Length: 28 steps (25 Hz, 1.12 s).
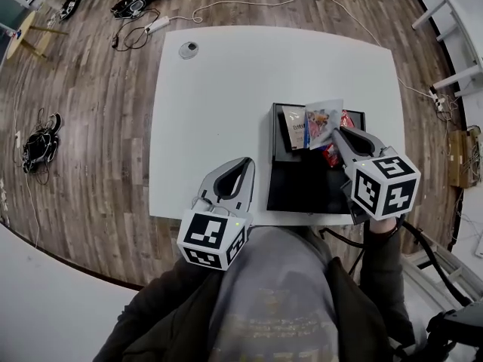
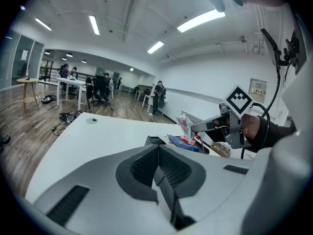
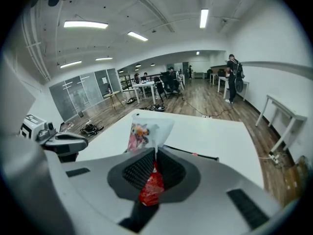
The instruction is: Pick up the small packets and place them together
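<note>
A black tray [image 1: 302, 191] lies on the white table [image 1: 226, 111], toward its near right. My right gripper [image 1: 337, 133] hangs over the tray, shut on the lower corner of a white and pink packet [image 1: 323, 121] that stands up from the jaws [image 3: 144, 133]. A brown packet [image 1: 293, 127] lies in the tray's far part, and red packets [image 1: 347, 118] show beside and under the gripper. My left gripper [image 1: 245, 164] rests at the table's near edge, left of the tray, shut and empty [image 2: 157, 148].
A small round disc [image 1: 189, 49] sits at the table's far left. Cables and power strips [image 1: 143, 6] lie on the wood floor beyond. White furniture [image 1: 453, 44] stands at the right. People sit at desks far off [image 2: 68, 72].
</note>
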Each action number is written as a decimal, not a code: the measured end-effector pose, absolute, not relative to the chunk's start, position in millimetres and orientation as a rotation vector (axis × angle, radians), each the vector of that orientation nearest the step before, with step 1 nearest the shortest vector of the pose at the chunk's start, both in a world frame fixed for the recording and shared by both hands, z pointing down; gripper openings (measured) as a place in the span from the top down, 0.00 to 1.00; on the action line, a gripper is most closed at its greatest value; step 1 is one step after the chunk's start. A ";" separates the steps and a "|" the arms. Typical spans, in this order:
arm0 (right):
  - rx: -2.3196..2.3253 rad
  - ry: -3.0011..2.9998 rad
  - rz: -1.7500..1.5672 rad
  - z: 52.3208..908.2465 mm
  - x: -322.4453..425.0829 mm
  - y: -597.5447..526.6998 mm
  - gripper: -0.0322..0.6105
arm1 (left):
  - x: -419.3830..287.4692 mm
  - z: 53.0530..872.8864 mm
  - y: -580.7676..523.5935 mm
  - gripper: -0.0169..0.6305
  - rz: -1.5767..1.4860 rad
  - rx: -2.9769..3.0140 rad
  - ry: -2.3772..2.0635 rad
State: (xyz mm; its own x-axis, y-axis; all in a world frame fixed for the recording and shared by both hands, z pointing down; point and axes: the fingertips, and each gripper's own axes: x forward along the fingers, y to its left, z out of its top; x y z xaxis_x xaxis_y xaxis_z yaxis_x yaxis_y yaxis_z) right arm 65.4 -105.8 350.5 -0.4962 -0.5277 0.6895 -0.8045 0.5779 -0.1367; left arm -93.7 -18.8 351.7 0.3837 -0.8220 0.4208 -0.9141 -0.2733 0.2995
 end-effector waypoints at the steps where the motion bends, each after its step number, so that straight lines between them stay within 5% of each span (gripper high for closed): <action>1: 1.050 -2.198 0.601 353.5 64.3 -106.1 0.91 | -96.1 351.8 -18.5 0.96 0.244 2.150 -1.496; 28: 1.040 -2.038 0.576 384.4 54.2 -109.4 0.83 | -118.4 358.1 -16.2 0.96 0.229 2.094 -1.525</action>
State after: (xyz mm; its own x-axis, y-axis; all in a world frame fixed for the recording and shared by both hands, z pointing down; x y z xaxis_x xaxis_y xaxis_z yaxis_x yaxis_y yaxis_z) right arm 54.2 -109.4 384.4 -0.3772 -0.4786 0.7929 -0.8228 0.5662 -0.0497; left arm -118.4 -16.2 358.1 0.3466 -0.8318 0.4337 -0.9224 -0.2182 0.3187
